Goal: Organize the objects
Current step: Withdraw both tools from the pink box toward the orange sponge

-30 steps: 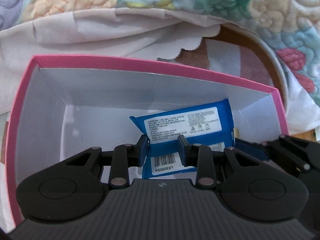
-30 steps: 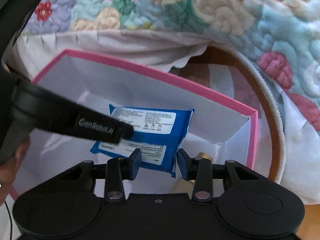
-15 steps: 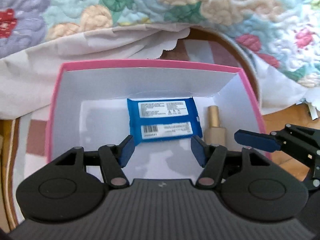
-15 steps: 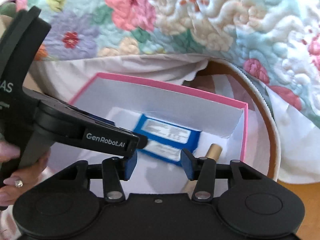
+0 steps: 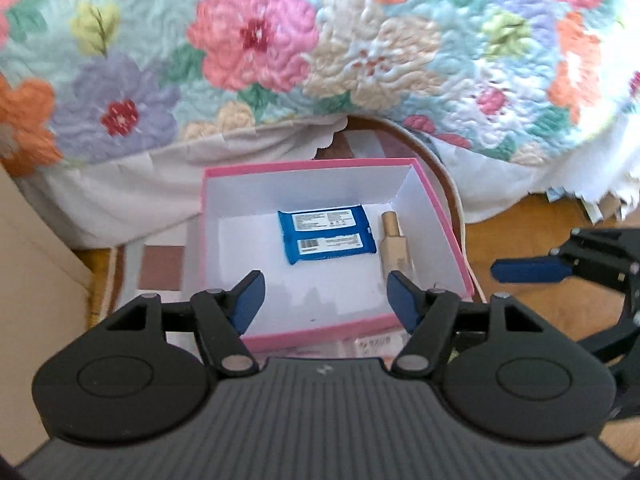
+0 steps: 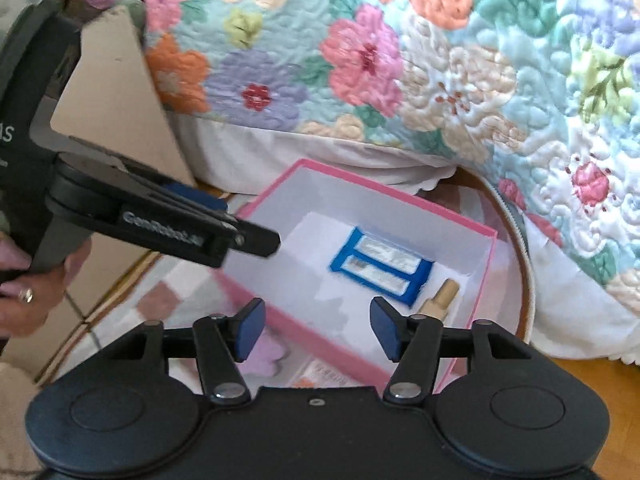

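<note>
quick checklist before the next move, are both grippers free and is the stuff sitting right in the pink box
1. Left gripper empty: ok, jaws opening, nothing between them.
2. Right gripper empty: ok, jaws opening, nothing between them.
3. Blue packet in the pink box: ok, lying flat on the floor of the box.
4. Gold bottle in the box: ok, lying beside the packet.
5. Grippers apart from each other: ok.
6. Next thing to pick up: cannot tell, only blurred items in front of the box.
</note>
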